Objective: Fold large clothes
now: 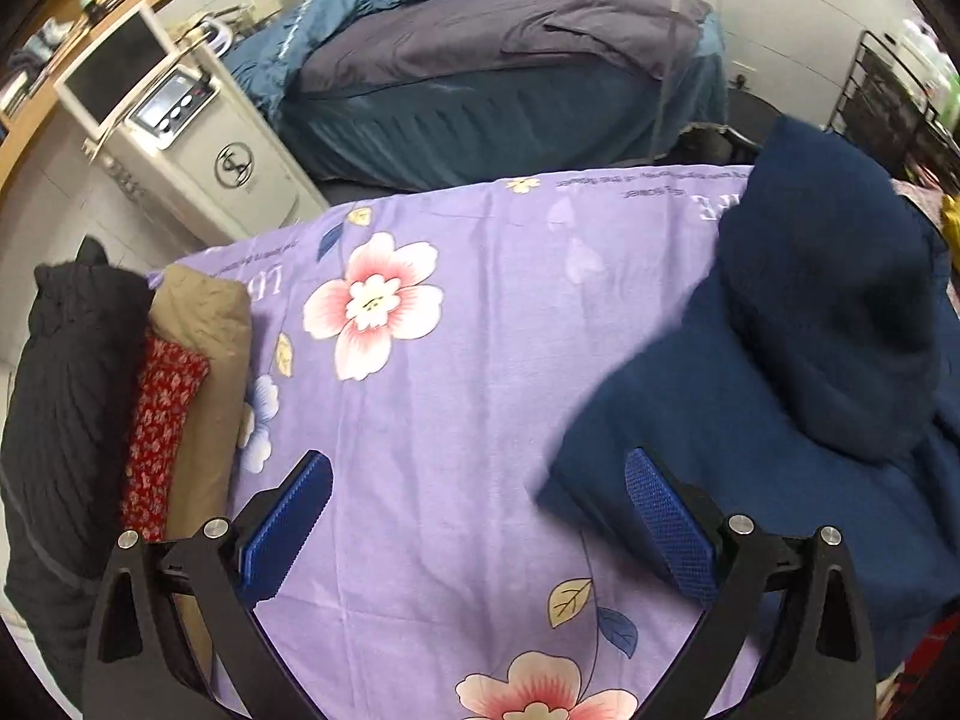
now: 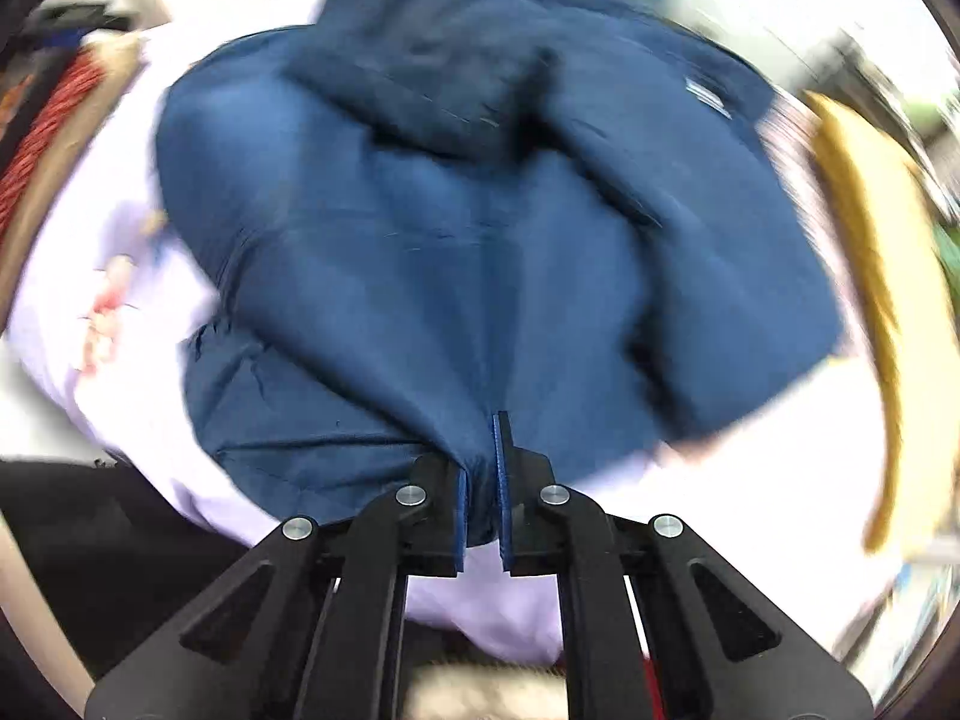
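Note:
A navy blue hooded garment (image 1: 810,360) lies bunched on the right part of a purple flowered sheet (image 1: 450,360). My left gripper (image 1: 480,480) hangs open above the sheet, its blue pads wide apart and nothing between them; the garment's edge lies beside the right pad. In the blurred right wrist view the same navy garment (image 2: 480,240) fills the middle, hood toward the top. My right gripper (image 2: 483,450) is shut on the garment's near hem, with cloth pinched between the blue pads.
A pile of folded clothes (image 1: 120,408), black, red patterned and tan, sits at the sheet's left edge. Behind the table stand a white machine with a screen (image 1: 180,138) and a bed with blue and grey covers (image 1: 480,78). A mustard yellow cloth (image 2: 870,276) lies right of the garment.

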Available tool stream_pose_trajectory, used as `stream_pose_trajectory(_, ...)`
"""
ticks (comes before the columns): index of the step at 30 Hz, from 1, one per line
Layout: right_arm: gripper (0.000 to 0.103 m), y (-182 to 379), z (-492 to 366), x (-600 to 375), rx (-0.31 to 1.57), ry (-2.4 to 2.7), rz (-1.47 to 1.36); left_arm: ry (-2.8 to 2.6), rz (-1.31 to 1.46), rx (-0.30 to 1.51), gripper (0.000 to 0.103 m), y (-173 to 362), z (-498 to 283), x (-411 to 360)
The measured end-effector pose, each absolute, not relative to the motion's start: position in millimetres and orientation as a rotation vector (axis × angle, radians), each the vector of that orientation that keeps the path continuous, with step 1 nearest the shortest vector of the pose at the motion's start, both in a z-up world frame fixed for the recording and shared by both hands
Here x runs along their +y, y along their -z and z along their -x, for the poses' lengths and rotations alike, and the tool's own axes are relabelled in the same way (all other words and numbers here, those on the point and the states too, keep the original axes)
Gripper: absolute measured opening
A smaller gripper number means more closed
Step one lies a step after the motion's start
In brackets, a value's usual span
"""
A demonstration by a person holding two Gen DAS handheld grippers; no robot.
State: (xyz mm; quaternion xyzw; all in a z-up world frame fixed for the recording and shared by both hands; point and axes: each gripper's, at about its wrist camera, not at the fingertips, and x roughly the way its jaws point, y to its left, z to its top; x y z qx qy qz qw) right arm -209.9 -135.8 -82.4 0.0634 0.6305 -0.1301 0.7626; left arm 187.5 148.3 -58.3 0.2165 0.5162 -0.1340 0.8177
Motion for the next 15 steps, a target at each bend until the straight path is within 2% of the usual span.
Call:
stream_pose_trajectory(3, 0.01, 67.4, 237.4, -162.0, 1.389, 0.348, -0.245, 0.359, -0.491, 1.093, 0.096, 60.0, -175.2, 128.2)
stream_pose_trajectory(6, 0.022, 79.6, 231.9, -154.6, 1.374, 0.323, -0.355, 0.472, -0.475, 1.107, 0.096, 64.3, -153.9, 98.3)
stream_pose_trajectory(11, 0.028, 68.2, 194.7, -112.3, 1.305, 0.364, -0.243, 0.684, -0.541, 1.122, 0.097, 76.0, -92.7, 29.1)
stream_pose_trajectory(15, 0.029, 65.0, 206.1, -124.0, 1.268, 0.425, -0.387, 0.738, -0.633, 1.094, 0.097, 90.6, -41.0, -19.6)
